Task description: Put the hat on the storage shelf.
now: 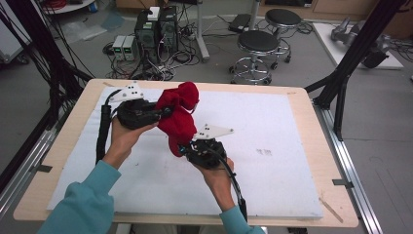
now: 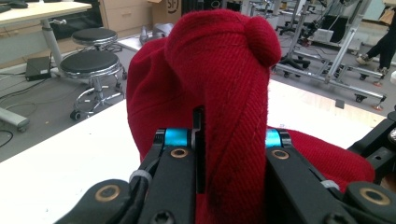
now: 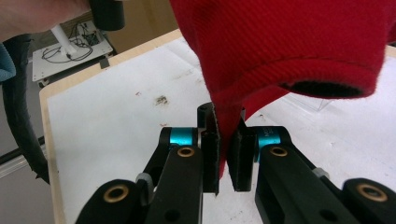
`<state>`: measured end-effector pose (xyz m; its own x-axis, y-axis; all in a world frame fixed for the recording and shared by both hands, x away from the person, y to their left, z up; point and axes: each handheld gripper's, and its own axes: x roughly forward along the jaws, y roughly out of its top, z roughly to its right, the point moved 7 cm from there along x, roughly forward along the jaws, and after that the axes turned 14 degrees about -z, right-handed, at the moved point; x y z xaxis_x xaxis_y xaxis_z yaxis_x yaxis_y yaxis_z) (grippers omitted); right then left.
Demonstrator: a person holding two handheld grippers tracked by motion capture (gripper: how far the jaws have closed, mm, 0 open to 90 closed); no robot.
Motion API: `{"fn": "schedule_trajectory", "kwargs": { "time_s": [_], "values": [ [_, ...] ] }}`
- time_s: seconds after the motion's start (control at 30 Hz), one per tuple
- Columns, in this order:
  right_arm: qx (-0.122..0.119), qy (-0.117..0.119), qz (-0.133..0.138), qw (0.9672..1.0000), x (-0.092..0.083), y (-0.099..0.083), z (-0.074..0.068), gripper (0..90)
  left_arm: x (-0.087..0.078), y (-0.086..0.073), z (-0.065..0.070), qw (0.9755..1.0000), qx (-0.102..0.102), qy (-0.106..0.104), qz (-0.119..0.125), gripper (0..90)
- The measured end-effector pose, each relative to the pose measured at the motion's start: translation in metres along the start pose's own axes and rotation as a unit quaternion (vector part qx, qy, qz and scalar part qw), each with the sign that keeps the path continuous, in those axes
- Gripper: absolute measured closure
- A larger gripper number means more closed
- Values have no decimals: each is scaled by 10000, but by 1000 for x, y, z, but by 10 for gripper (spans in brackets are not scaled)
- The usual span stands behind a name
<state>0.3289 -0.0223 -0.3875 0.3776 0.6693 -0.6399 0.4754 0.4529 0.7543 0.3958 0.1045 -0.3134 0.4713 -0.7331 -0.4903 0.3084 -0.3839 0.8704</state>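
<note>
High view: red cloth [image 1: 178, 117] lifted above white mat [image 1: 272, 161] | left gripper [image 1: 163, 112] and right gripper [image 1: 184, 148] both clamped on it | step: 2-handed hold | next: likely spread flat over mat.

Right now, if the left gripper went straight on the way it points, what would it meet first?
The left gripper is shut on the red cloth, so the cloth bunched ahead of its jaws comes first. Beyond that probably the white table cover, though depth is unclear.

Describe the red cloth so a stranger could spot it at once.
Start at the wooden table with its white mat. Above the mat's left half, the left gripper and right gripper are each shut on a bunched red cloth. It is the sole bright red, soft thing there.
</note>
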Motion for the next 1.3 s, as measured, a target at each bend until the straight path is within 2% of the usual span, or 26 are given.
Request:
{"fn": "schedule_trajectory", "kwargs": {
  "time_s": [0.13, 0.2, 0.23, 0.27, 0.3, 0.33, 0.37, 0.47, 0.5, 0.63, 0.77, 0.9, 1.0, 1.1, 1.3],
  "values": [
    [-2, -26, 34, 10000, -1, 1, 1, 856, -1, 0, -1, 10000, 23, -23, 31, 774],
    [32, -59, 68, 10000, -2, 1, 2, 857, -2, 1, -2, 9999, -27, 0, 97, 620],
    [32, -59, 68, 10000, -2, 1, 2, 857, -3, 2, -3, 9999, -77, -11, 144, 620],
    [43, -81, 90, 9999, -3, 2, 4, 857, -3, 2, -4, 9998, -142, -51, 157, 452],
    [66, -87, 82, 9999, -3, 2, 4, 857, -2, 2, -6, 9996, -234, -5, 171, 383],
    [66, -87, 82, 9999, -3, 2, 4, 857, -2, 2, -6, 9996, -234, -5, 171, 310],
    [62, -78, 82, 9999, -3, 2, 5, 858, -2, 2, -7, 9996, -202, 6, 206, 310],
    [55, -106, 99, 9999, -3, 2, 6, 858, -1, 1, -9, 9993, -209, 113, 292, 109],
    [46, -107, 106, 9999, -3, 3, 6, 858, -2, 1, -9, 9992, -186, 95, 345, 85],
    [62, -118, 106, 9999, -3, 3, 7, 858, -7, 3, -11, 9981, -259, -71, 563, 57],
    [41, -162, 77, 9998, -3, 2, 8, 858, -19, 7, -13, 9959, -260, -26, 862, 57],
    [63, -206, 118, 9997, -5, 3, 11, 857, -27, 3, -18, 9966, -247, 33, 786, 57],
    [83, -239, 162, 9995, -7, 5, 14, 857, -35, -2, -20, 9962, -232, 79, 839, 57],
    [73, -340, 185, 9992, -10, 8, 18, 857, -41, -13, -22, 9969, -128, 200, 748, 57],
    [65, -469, 278, 9985, -14, 19, 26, 857, -50, -43, -26, 9979, -102, 324, 558, 57]
  ]
}}
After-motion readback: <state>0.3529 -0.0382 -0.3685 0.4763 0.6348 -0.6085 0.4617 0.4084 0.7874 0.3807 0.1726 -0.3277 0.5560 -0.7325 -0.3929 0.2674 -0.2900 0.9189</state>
